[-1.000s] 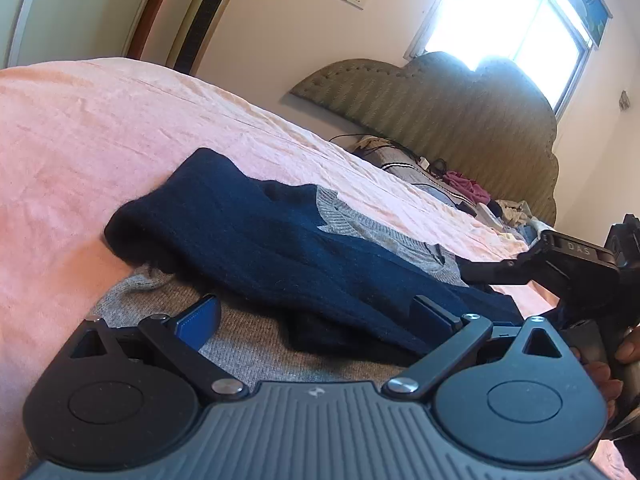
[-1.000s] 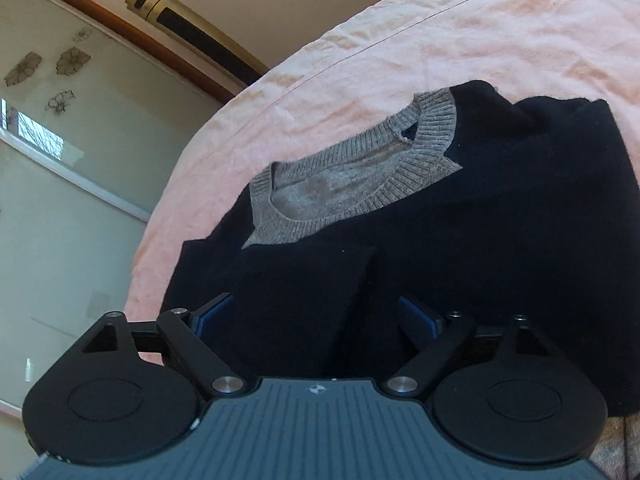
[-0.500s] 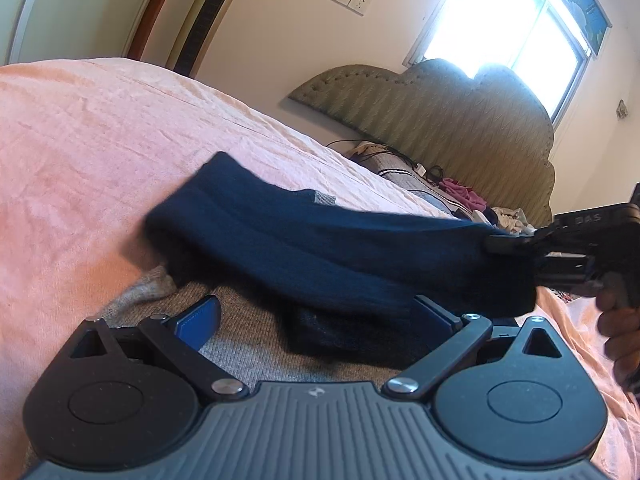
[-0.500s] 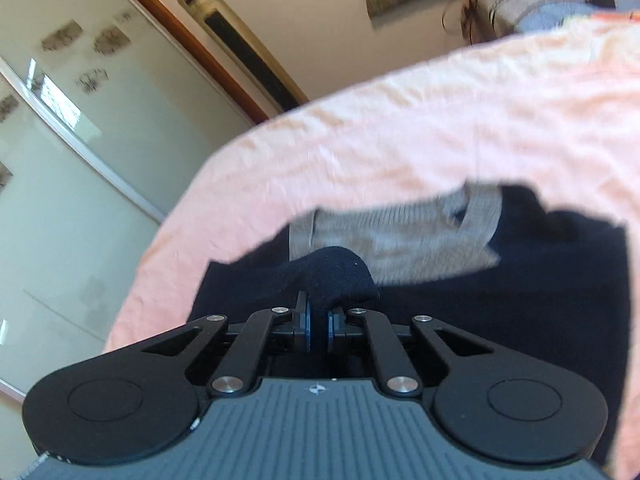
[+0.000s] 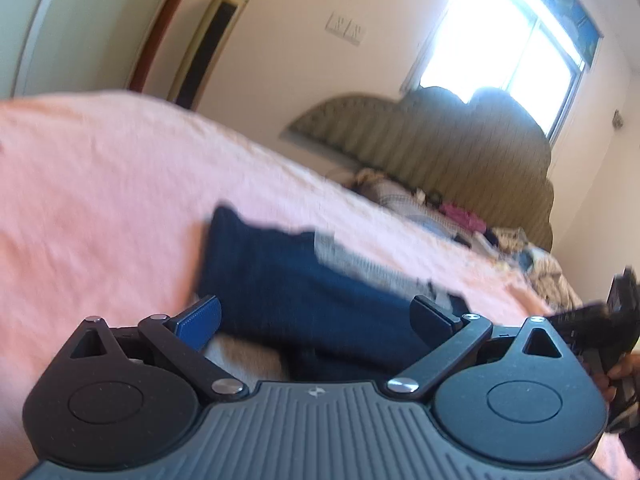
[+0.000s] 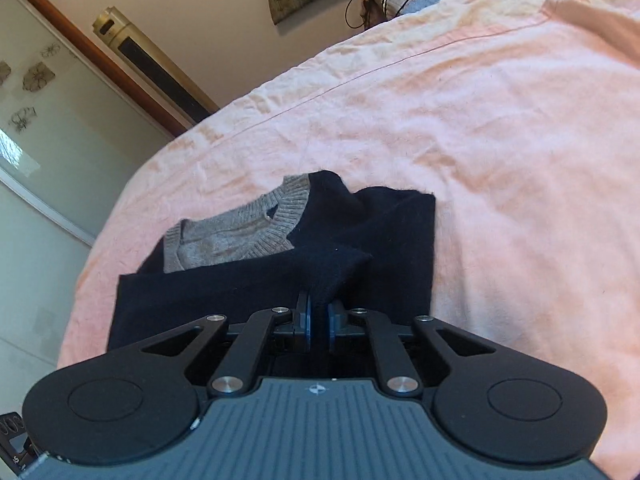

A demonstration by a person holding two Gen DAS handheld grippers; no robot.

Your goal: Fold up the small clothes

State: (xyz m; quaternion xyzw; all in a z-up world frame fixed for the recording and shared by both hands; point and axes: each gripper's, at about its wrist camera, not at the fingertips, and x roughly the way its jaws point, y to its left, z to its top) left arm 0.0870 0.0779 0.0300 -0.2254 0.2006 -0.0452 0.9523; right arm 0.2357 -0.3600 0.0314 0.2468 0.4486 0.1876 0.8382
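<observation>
R gripper (image 6: pixel 319 322): 2 blue ribbed pads close together, pinching a bunched fold of dark sleeve; jaws opening a little, cloth between them.
R gripper body: black linkage arms w/ silver pivot screws, ribbed grey plate, 2 round black housings.
L gripper (image 5: pixel 316 318): jaws spread wide, nothing pinched; blue ribbed pad on 1 side, black finger on the other, sweater lying between and below them.
Sweater (image 6: pixel 392 240): small, navy knit, fuzzy; grey ribbed round collar (image 6: pixel 286 218) w/ grey knit inside. Lies flat on the bed, folded to a rough rectangle, straight edge on 1 side. Sleeve (image 6: pixel 332 268) lifted across the body toward R gripper, tapering to the pinch.
Sweater in L view (image 5: pixel 288 280): blurred; navy band over grey knit.
Bed sheet (image 6: pixel 500 140): pale pink, thin, wrinkled, 1 stitched seam line across.
Headboard (image 5: pixel 460 148): olive, padded, vertical ribs, scalloped top.
Pile by headboard (image 5: pixel 460 212): mixed cloth, too blurred to sort.
Hand (image 5: pixel 620 372): at frame edge, fingers on R gripper's black handle.
Window (image 5: pixel 504 40): bright, blown out.
</observation>
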